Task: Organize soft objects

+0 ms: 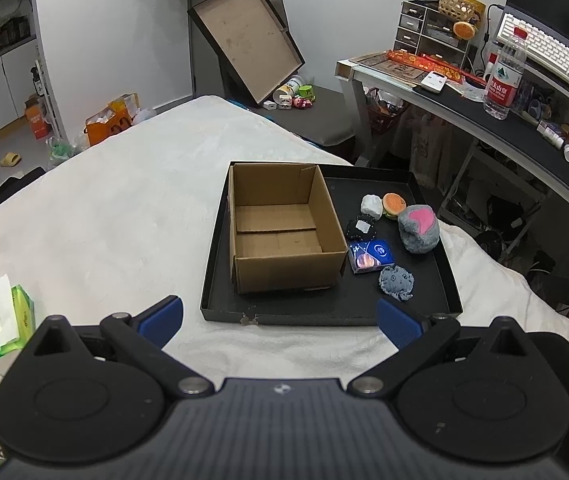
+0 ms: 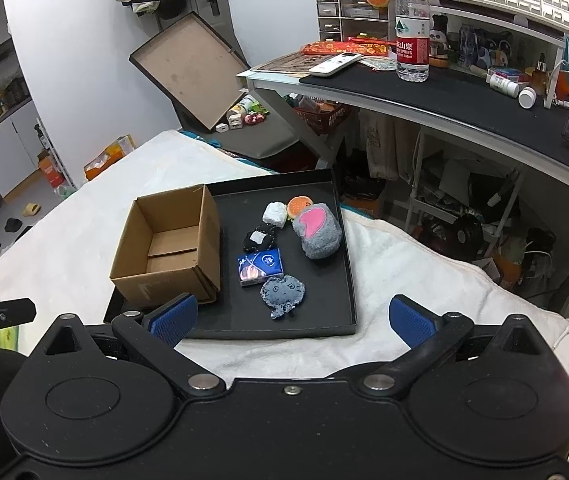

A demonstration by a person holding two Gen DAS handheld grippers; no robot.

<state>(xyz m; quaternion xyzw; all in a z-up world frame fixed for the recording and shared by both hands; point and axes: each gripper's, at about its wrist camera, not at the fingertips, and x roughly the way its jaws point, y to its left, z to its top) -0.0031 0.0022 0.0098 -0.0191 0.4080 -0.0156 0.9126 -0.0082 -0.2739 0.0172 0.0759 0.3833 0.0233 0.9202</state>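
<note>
- right gripper [image 2: 290, 320] gapes wide and empty, nearest the flat grey plush [image 2: 283, 293] lying straight ahead in the black tray [image 2: 348, 280].
- left gripper [image 1: 280, 320] is also wide, facing the empty cardboard box [image 1: 284, 268].

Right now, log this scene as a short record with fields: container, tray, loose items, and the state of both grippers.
container: cardboard box, open-topped, nothing visible inside, standing on the tray's left part
tray: black tray on a white blanket
loose items: grey-and-pink plush, burger toy, white cube, black plush, blue packet, flat grey plush, all right of the box
left gripper: fingers apart, holding nothing
right gripper: fingers apart, holding nothing
</note>
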